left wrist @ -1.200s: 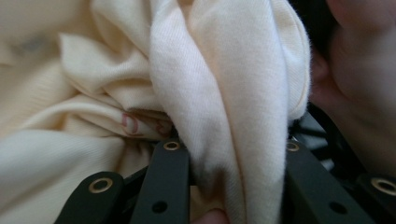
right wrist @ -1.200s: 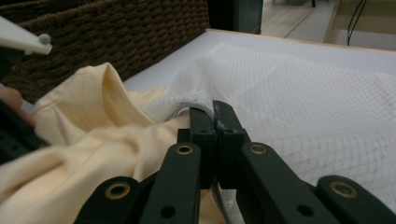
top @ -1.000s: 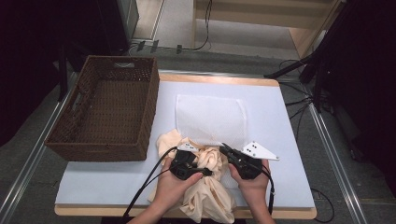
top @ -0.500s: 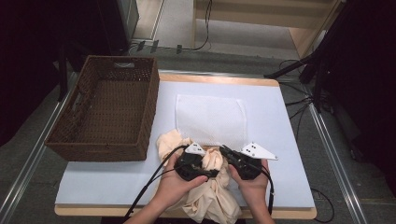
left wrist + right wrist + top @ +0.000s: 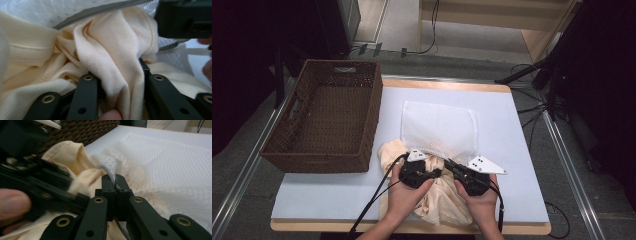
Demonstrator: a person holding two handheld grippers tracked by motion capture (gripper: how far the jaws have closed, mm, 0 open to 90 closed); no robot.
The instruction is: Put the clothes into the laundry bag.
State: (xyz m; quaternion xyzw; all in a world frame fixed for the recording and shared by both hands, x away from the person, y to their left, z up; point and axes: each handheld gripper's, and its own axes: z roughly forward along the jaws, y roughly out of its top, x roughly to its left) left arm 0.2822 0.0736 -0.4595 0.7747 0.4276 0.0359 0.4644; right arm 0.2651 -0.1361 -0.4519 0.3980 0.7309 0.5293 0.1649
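A white mesh laundry bag [image 5: 439, 125] lies flat mid-table, its zipped mouth toward the person. A cream garment [image 5: 439, 202] is bunched at that mouth and hangs toward the front edge. My left gripper [image 5: 434, 172] is shut on a thick fold of the cream garment [image 5: 100, 45]; its jaws have just been opening a little, and the cloth still fills the gap between them. My right gripper [image 5: 448, 164] is shut on the bag's zipper edge [image 5: 110, 171], with the mesh [image 5: 162, 157] spreading beyond it. The left gripper [image 5: 47, 190] is close beside it.
A brown wicker basket [image 5: 373, 110] stands at the table's left, close to the garment. The white table cover [image 5: 512, 150] stretches to the right of the bag. Cables trail from both grippers over the front edge. Dark stands and floor cables lie beyond the table's right side.
My left gripper has edged slightly right toward the bag's mouth, with the cream cloth in it. The right gripper has kept still on the zipper edge.
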